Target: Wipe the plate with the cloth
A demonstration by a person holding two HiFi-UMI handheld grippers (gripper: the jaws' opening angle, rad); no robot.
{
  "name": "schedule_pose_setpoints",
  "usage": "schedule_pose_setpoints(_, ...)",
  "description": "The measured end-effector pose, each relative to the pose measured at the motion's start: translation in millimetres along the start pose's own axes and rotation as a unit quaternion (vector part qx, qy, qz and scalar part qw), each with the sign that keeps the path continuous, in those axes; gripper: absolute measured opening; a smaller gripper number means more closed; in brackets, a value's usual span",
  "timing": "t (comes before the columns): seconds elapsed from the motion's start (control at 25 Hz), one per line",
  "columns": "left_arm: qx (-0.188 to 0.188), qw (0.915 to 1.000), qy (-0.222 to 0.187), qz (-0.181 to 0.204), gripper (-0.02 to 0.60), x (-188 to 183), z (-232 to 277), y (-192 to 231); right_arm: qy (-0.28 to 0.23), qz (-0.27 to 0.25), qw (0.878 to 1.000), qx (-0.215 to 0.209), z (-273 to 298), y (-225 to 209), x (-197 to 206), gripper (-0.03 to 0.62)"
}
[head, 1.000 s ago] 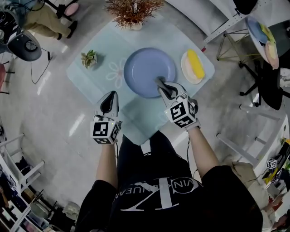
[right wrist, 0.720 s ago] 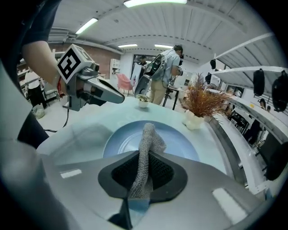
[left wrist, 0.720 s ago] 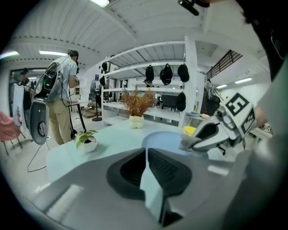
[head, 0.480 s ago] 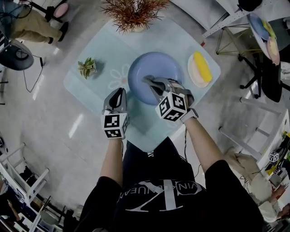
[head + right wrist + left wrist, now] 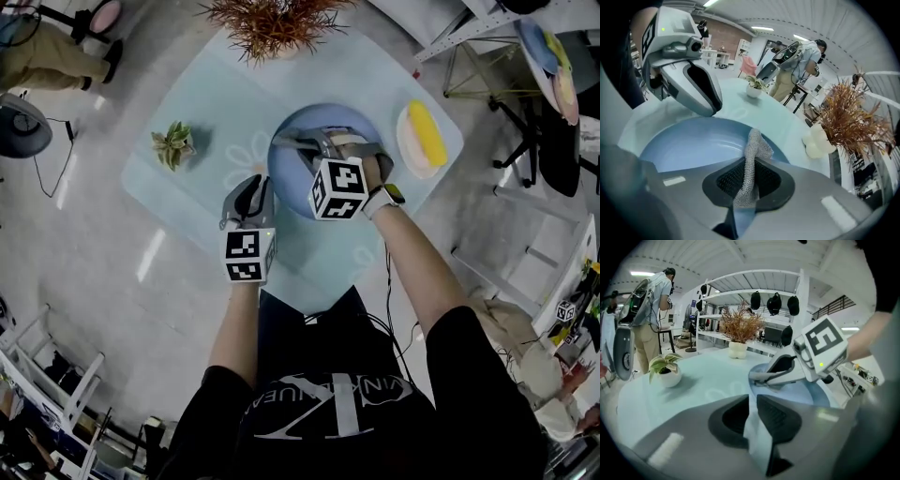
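The blue plate point(image 5: 356, 122) lies in the middle of the pale blue table point(image 5: 187, 202). My right gripper point(image 5: 281, 141) reaches over the plate, pointing left, shut on a grey mesh cloth point(image 5: 752, 154). The cloth's free end sticks out past the fingertips, just above the plate's inside point(image 5: 689, 145). My left gripper point(image 5: 255, 186) is at the plate's near-left edge with its jaws drawn together and nothing between them. In the left gripper view the plate's rim point(image 5: 820, 392) is just ahead of the jaws, with the right gripper point(image 5: 757, 377) low over it.
A small potted plant point(image 5: 173, 145) stands to the left of the plate. A white vase of dried twigs point(image 5: 267, 23) is at the table's far edge. A small plate with a yellow item point(image 5: 424, 139) sits to the right. Metal frames point(image 5: 506, 103) stand beyond the table's right corner.
My right gripper has carried the cloth from the plate's near edge across it, leftward and farther. My left gripper has moved forward up to the plate's left edge.
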State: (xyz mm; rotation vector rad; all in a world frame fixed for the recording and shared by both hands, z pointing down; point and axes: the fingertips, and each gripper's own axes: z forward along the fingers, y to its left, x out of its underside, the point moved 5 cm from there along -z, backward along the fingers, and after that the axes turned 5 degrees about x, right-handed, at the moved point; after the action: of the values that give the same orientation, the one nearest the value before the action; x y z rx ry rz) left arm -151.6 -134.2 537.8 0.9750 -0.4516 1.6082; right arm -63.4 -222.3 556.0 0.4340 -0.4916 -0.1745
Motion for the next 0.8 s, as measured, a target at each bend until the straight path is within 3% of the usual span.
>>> schedule_pose_setpoints(0.16, 0.008, 1.0000, 0.001, -0.003, 0.000, 1, 1, -1, 0.010, -0.012, 1.000, 0.010, 8, -14, 9, 0.044)
schedule_pose_setpoints(0.44, 0.010, 0.9998, -0.005, -0.013, 0.000, 5, 0, -1, 0.075, 0.044, 0.995, 0.041, 5, -40, 48, 0.041)
schedule_pose_setpoints(0.8, 0.011, 0.9999, -0.005, -0.006, 0.000, 1, 2, 0, 0.134, 0.078, 0.987, 0.045, -31, -21, 96, 0.038)
